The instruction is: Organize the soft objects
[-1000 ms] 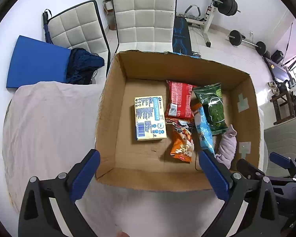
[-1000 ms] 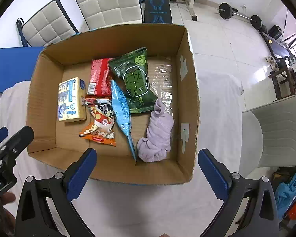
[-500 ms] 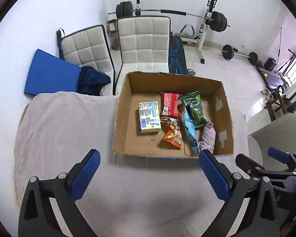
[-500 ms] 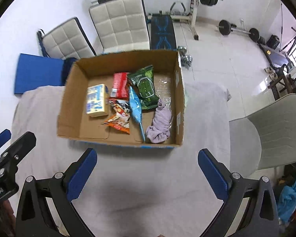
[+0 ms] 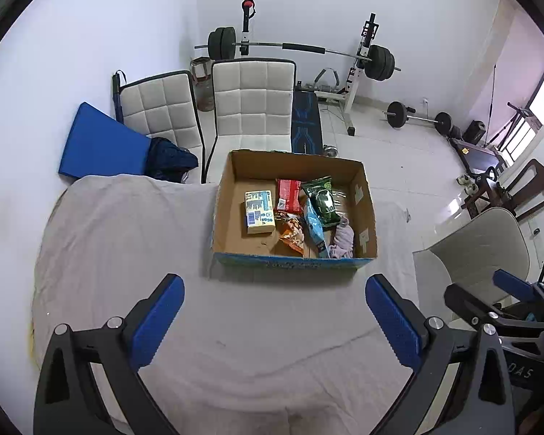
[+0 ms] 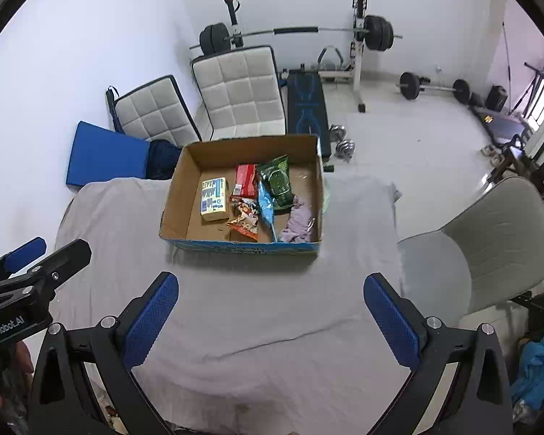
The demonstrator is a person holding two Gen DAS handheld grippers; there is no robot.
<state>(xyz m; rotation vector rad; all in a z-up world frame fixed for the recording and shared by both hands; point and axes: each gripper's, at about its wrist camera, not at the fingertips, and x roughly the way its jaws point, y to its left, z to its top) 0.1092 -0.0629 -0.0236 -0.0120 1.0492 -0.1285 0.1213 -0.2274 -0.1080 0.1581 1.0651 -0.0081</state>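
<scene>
A cardboard box (image 5: 228, 195) (image 6: 174, 199) stands on a table under a pale cloth (image 5: 127, 239) (image 6: 355, 217). Inside lie a yellow pack (image 5: 259, 212) (image 6: 214, 199), a red packet (image 5: 288, 195) (image 6: 245, 180), a green bag (image 5: 322, 199) (image 6: 277, 179), a blue packet (image 5: 313, 223) (image 6: 266, 210), an orange packet (image 5: 292, 235) (image 6: 244, 223) and a lilac cloth (image 5: 342, 237) (image 6: 297, 221). My left gripper (image 5: 272, 322) (image 6: 36, 253) is open and empty, well back from the box. My right gripper (image 6: 270, 320) (image 5: 489, 290) is open and empty too.
Two white quilted chairs (image 5: 254, 108) (image 5: 159, 108) and a blue mat (image 5: 101, 145) stand behind the table. A grey chair (image 6: 489, 239) is at the right. A weight bench and barbells (image 5: 308, 50) fill the far room.
Both grippers have pulled back and up from the box, which now looks much smaller and farther. The box contents have not moved. Both grippers stay open.
</scene>
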